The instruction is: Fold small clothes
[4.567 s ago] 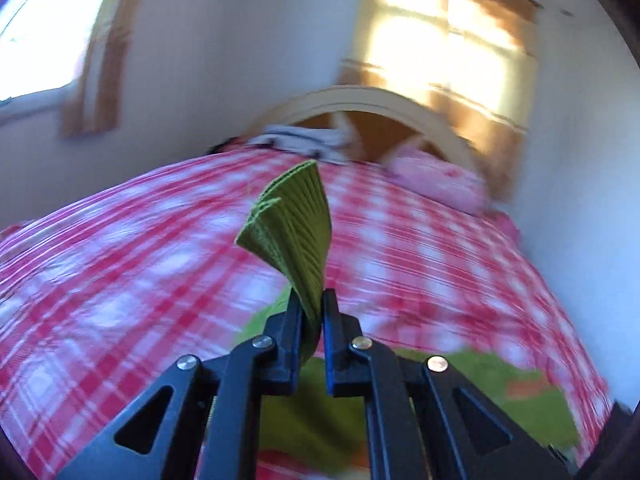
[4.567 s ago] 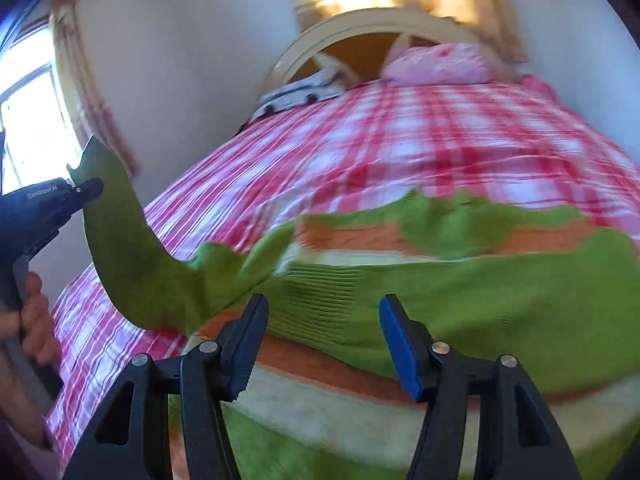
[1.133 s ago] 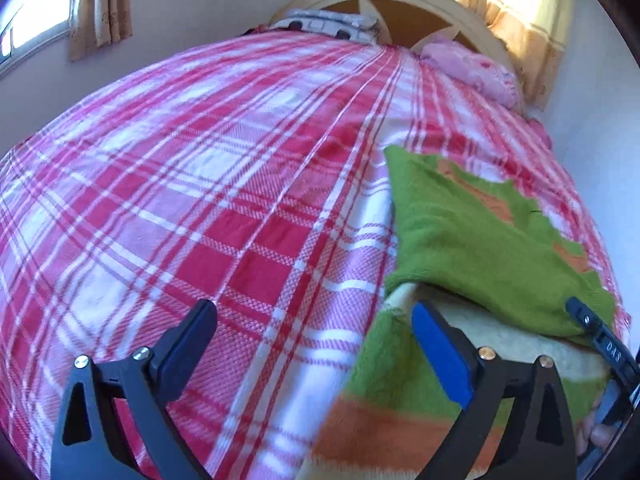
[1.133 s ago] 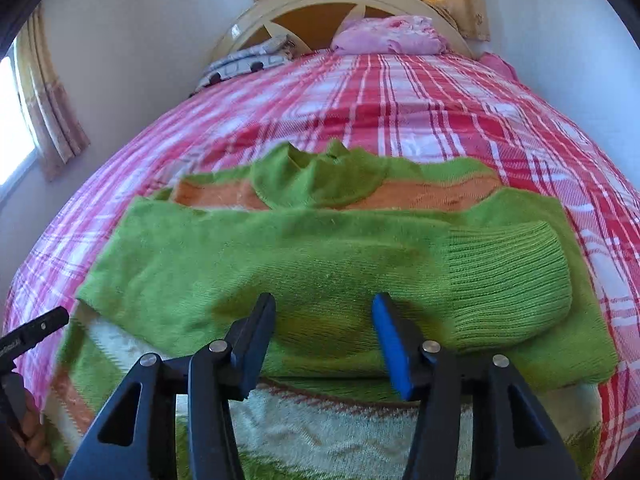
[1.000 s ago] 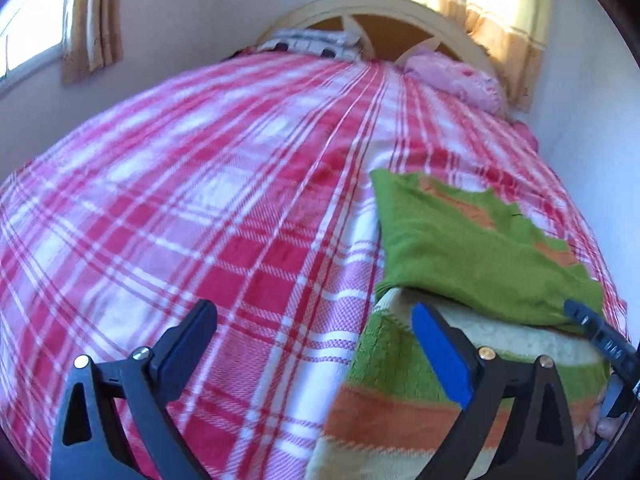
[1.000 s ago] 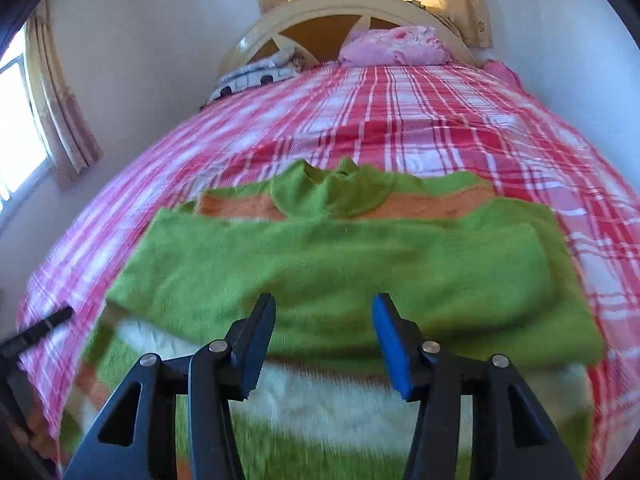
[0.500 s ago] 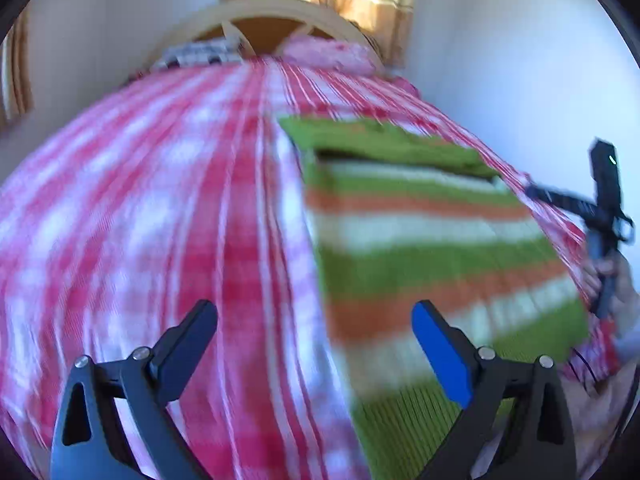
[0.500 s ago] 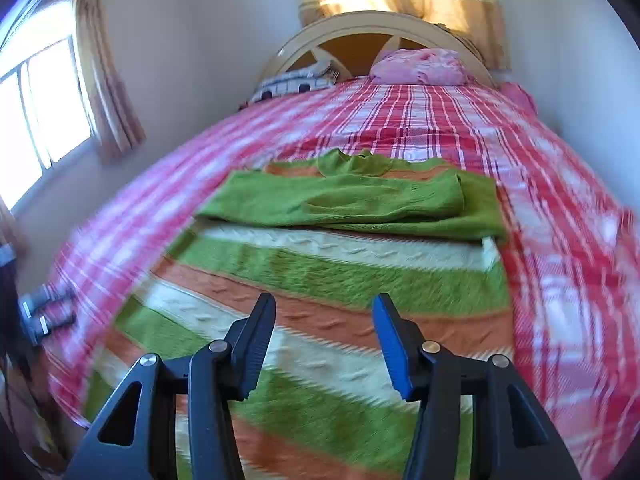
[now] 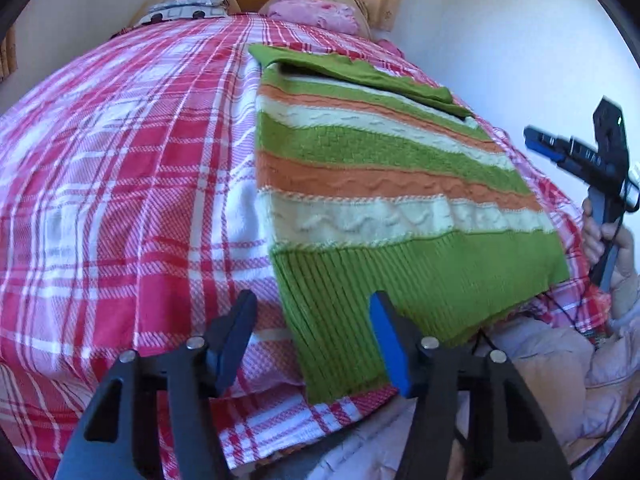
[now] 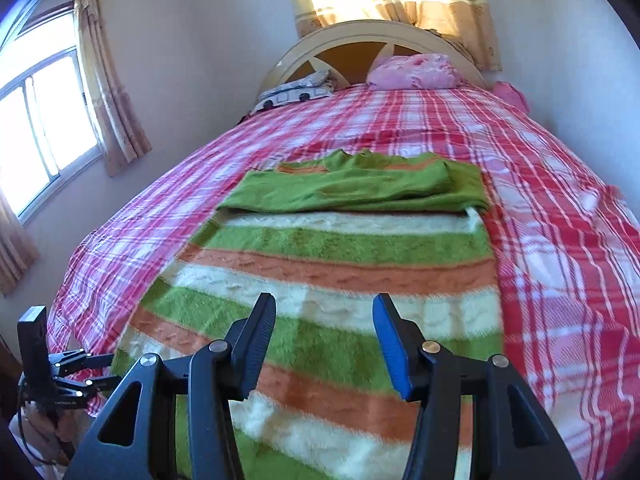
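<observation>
Sweater (image 9: 360,184) flat on plaid bed (image 9: 120,160), sleeves folded across | my left gripper (image 9: 312,340) and right gripper (image 10: 324,340) both wide, empty | next, I judge: pinch hem (image 9: 400,280), fold toward collar.

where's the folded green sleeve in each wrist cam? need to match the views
Left wrist: the folded green sleeve lies upper centre-right, a thin band across the far end of the striped sweater.
Right wrist: the sleeve sits mid-frame, a wide band just below the collar.
Shared landmark: the pink pillow against the headboard.
</observation>
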Demonstrator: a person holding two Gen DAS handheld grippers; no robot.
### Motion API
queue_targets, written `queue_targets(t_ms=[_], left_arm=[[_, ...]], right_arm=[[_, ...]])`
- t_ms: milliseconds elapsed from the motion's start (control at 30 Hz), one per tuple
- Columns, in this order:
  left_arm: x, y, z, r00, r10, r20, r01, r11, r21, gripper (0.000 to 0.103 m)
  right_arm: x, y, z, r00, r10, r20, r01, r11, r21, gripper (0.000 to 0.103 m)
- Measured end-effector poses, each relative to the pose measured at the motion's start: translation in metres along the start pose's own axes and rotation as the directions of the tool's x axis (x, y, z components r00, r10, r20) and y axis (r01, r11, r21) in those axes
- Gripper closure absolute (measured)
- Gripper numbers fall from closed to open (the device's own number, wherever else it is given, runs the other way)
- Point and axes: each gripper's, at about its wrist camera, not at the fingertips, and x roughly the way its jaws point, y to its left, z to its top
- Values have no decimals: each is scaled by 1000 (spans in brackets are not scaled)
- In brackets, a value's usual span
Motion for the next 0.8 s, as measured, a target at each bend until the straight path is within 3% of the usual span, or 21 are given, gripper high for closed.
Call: queue_targets(t_ms=[33,100,167,200,300,400,433,567,633,800], left_arm=[[-1,-1,-2,1000,-13,-1,13,1000,-9,43],[-3,-4,-6,1000,-23,-2,23,1000,-8,54],[-2,-7,-7,1000,-24,-10,24,1000,-6,74],[-2,-7,-9,1000,-23,-9,23,1000,-5,75],[-3,-3,-9,998,-55,-8,55,998,-17,75],[-4,-1,-8,994,-103,-31,102,994,-32,74],[-4,-3,-8,994,-98,-38,98,995,-12,74],[-7,-11,-10,992,-102,-69,105,993,48,55],[-8,-13,-13,992,-101,-69,105,993,55,51],[-7,-14,-17,996,-79,-30,80,996,35,50]], right_arm=[[-3,-4,-4,1000,-19,-14,18,1000,-2,51],[-10,-12,-11,998,-56,-27,56,998,-3,51],[-18,-29,-18,993,-105,-60,107,994,22,51],[-22,-37,-20,990,-121,-73,123,992,32,51],[-44,-59,-35,974,-187,-131,191,981,16,51],[-63,-68,-52,965,-199,-173,202,979,-2,51],[-68,-70,-61,963,-183,-199,186,983,-5,51],[-66,-73,-86,961,-95,-260,108,993,36,51],[-60,-70,-96,952,-82,-295,99,994,41,51],[-65,-63,-103,960,-48,-276,63,997,45,51]])
